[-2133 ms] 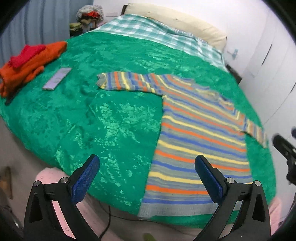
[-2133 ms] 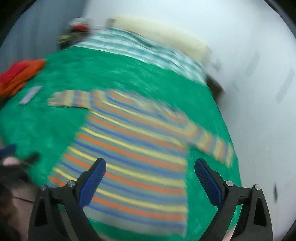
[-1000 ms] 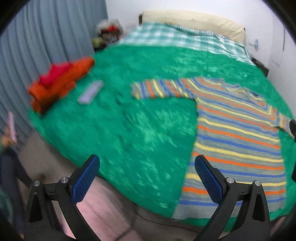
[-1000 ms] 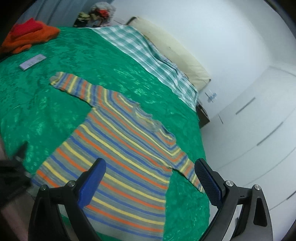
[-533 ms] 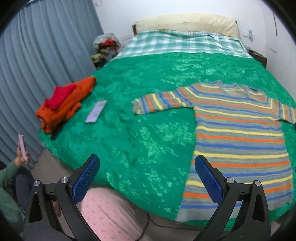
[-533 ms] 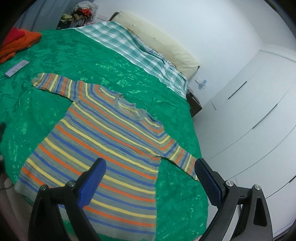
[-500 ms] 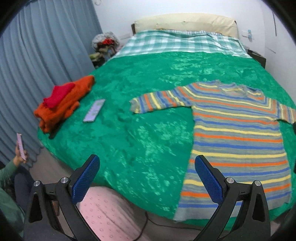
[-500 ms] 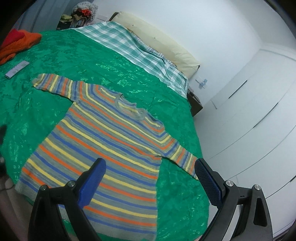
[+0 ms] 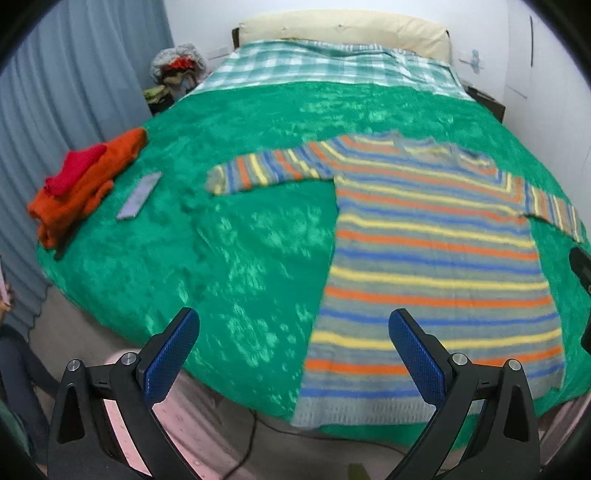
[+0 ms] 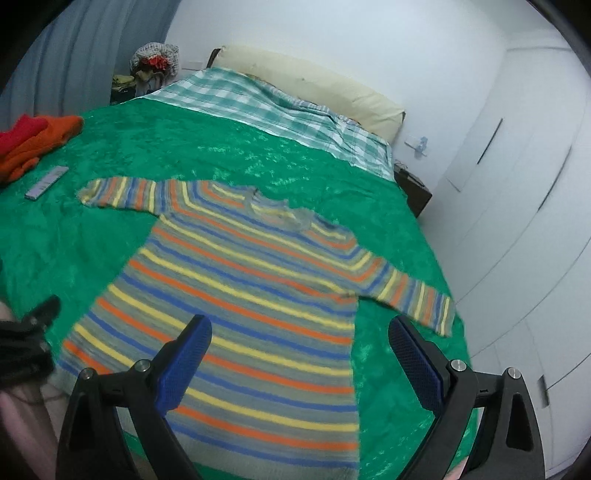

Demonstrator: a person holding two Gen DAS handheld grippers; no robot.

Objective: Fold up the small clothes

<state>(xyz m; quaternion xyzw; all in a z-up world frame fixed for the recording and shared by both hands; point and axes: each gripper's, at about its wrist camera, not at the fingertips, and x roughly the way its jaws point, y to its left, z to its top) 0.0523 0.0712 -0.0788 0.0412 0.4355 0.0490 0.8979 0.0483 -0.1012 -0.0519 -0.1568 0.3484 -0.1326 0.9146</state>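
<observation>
On the green bedspread (image 10: 258, 155), striped sweater (image 10: 243, 295) lies flat, neck toward pillow (image 10: 314, 88).

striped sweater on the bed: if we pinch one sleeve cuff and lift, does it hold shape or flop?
Probably flops: the striped sweater is a soft knit lying flat on the green bedspread. It likely drags rather than slides, since the bedspread looks plush. Its hem already overhangs the bed edge, so a pull could shift it.

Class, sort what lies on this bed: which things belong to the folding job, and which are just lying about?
Job: striped knitted sweater, spread flat; open left gripper; open right gripper.

Lying about: orange and red clothes pile; grey remote control; cream pillow.
</observation>
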